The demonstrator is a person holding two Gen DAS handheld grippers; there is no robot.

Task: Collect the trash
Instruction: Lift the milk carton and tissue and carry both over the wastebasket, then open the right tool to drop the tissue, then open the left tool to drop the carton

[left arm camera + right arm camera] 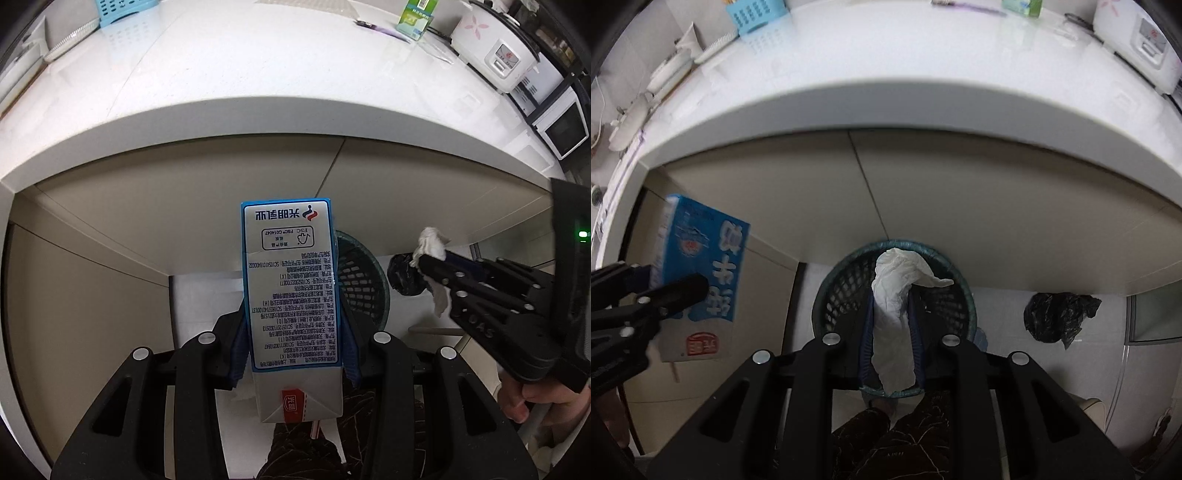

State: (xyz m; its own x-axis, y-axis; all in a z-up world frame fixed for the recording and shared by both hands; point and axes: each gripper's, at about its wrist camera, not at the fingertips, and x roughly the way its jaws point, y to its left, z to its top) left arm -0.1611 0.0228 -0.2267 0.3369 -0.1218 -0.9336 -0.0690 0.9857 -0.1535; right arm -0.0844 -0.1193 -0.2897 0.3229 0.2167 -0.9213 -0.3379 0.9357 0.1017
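A blue and white milk carton (288, 266) stands upside down between the blue pads of my left gripper (293, 317), which is shut on it; a straw pokes out at its lower end. In the right wrist view the carton (701, 258) and left gripper (676, 284) hang at the left. My right gripper (892, 299) is shut on a crumpled white tissue (897, 273), directly above a dark round mesh waste basket (842, 280) on the floor. From the left wrist view the right gripper (430, 266) with the tissue (430, 240) is at the right, and the basket (364, 277) sits behind the carton.
A white counter (221, 92) overhangs the basket. On it stand a rice cooker (495, 48), a green box (415, 18) and a blue basket (118, 11). A crumpled black bag (1056, 314) lies on the floor right of the bin. A person's patterned trouser leg (905, 443) is just below.
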